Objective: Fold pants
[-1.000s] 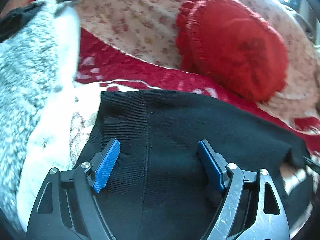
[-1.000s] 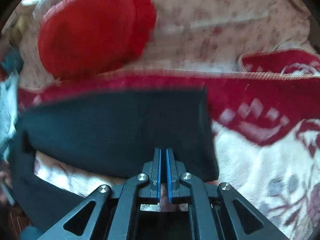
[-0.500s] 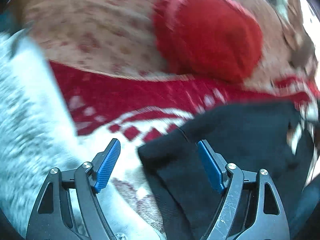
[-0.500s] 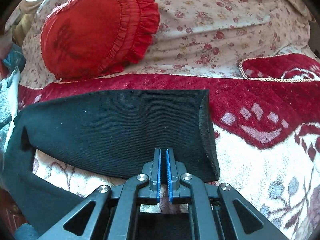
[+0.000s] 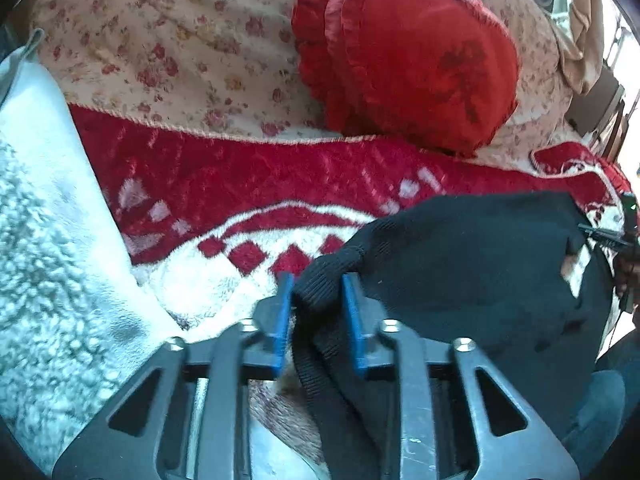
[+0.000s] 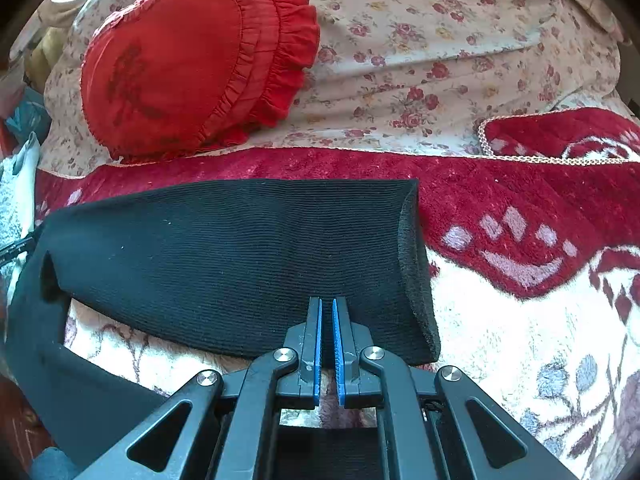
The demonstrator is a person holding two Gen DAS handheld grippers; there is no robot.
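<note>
Left tongs (image 5: 316,304) just closing, pinching bunched corner of black pants (image 5: 472,272). Right tongs (image 6: 326,320) nearly closed at pants edge; grip not clear.

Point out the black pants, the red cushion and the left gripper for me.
black pants (image 6: 240,256), right wrist view, middle of the folded leg.
red cushion (image 5: 424,64), left wrist view, centre of its face.
left gripper (image 5: 316,300), left wrist view, midway between its fingers, on the pinched waistband.

black pants (image 5: 480,280) cut off at lower edge, grey fleece (image 5: 48,280) cropped left, right tongs' (image 6: 326,308) hold unclear
</note>
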